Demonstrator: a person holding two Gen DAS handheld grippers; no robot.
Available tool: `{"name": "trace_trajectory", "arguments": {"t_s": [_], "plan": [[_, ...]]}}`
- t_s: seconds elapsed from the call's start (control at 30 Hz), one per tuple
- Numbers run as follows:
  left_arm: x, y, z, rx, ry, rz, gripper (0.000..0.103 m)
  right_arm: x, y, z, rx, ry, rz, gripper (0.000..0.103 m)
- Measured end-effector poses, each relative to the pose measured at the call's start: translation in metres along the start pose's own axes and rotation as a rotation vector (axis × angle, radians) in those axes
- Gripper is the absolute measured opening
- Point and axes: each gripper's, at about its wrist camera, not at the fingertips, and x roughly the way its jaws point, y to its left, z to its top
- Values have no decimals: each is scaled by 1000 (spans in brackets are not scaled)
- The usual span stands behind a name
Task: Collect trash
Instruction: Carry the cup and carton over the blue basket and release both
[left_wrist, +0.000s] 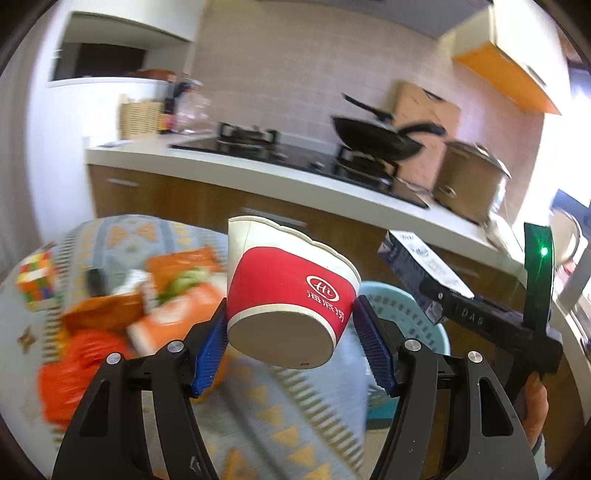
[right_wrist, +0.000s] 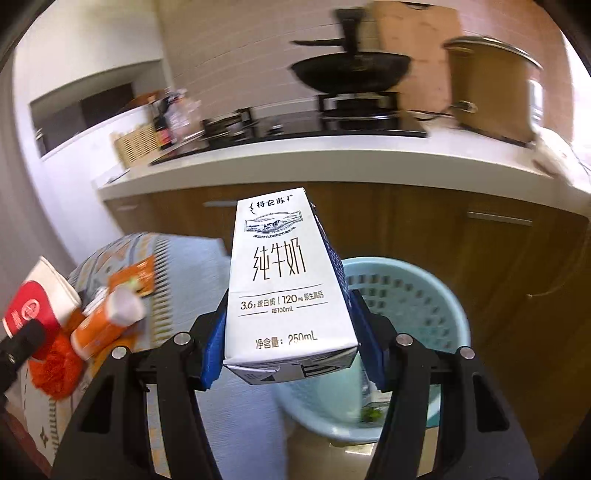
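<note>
My left gripper (left_wrist: 290, 341) is shut on a red and white paper cup (left_wrist: 288, 291), held tilted above the patterned table; the cup also shows at the left of the right wrist view (right_wrist: 33, 302). My right gripper (right_wrist: 288, 345) is shut on a white milk carton (right_wrist: 288, 284), held over the near rim of a light blue plastic basket (right_wrist: 424, 302). The carton (left_wrist: 421, 266) and basket (left_wrist: 406, 314) also show to the right in the left wrist view. Orange wrappers and boxes (left_wrist: 177, 295) lie on the table.
A table with a blue patterned cloth (left_wrist: 280, 417) carries a colour cube (left_wrist: 37, 277) and an orange fluffy thing (left_wrist: 74, 369). Behind stands a kitchen counter (right_wrist: 295, 162) with a stove, a black wok (right_wrist: 351, 70) and a brown pot (right_wrist: 487, 85).
</note>
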Motion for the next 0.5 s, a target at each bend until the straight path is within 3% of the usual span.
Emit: {"name": "trace_trajectory", "arguments": {"t_s": [0.3, 0.5], "plan": [[75, -58, 0, 61, 107, -81, 63, 16, -72, 2, 94, 27, -99, 56], [122, -84, -9, 78, 201, -119, 63, 38, -117, -12, 157, 112, -165, 56]]}}
